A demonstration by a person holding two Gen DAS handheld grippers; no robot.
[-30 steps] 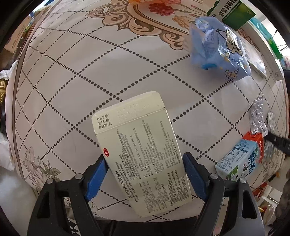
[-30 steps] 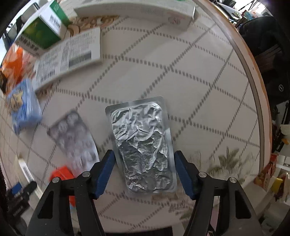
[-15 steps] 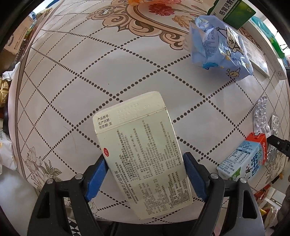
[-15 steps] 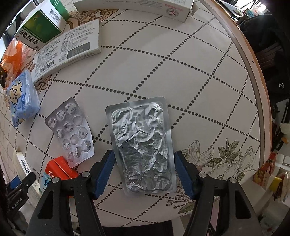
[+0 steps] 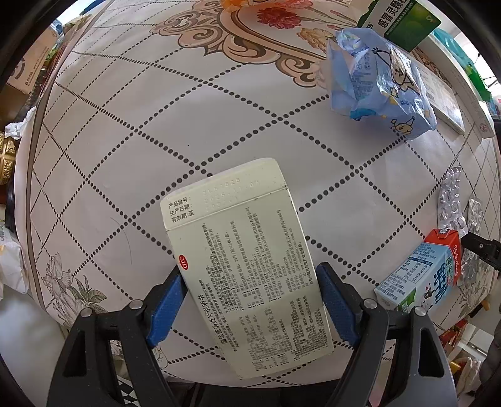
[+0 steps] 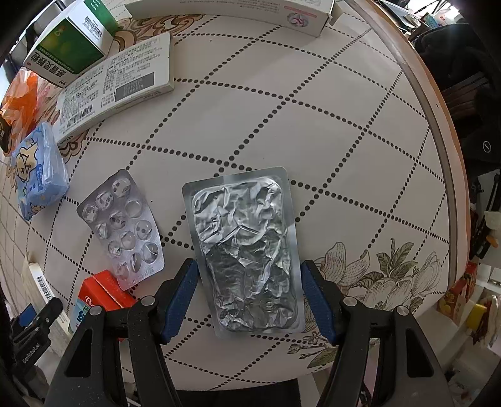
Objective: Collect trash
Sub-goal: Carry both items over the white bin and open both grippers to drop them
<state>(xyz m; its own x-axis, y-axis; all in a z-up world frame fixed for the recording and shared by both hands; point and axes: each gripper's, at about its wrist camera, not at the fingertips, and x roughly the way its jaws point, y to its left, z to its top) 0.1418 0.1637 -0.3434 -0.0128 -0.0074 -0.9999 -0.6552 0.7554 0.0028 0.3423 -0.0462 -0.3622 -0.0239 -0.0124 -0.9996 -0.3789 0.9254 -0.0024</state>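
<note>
My left gripper (image 5: pixel 250 300) is shut on a cream medicine box (image 5: pixel 241 260) with printed text and holds it over the patterned round table (image 5: pixel 125 131). My right gripper (image 6: pixel 249 294) is shut on a crumpled silver blister sheet (image 6: pixel 247 247) near the table's edge. A second blister pack (image 6: pixel 122 228) with empty bubbles lies to its left. A blue snack wrapper (image 5: pixel 379 84) lies at the far right of the left wrist view and also shows in the right wrist view (image 6: pixel 37 175).
A small milk carton (image 5: pixel 422 278) with a red top stands between the grippers. A green box (image 6: pixel 69 40), a flat white box (image 6: pixel 116 84) and a long white box (image 6: pixel 238 9) lie at the back. An orange wrapper (image 6: pixel 22 100) lies far left.
Both grippers have drawn slightly back from the table while holding their items. The view of the right wrist has steadied and shows more of the table's flowered edge.
</note>
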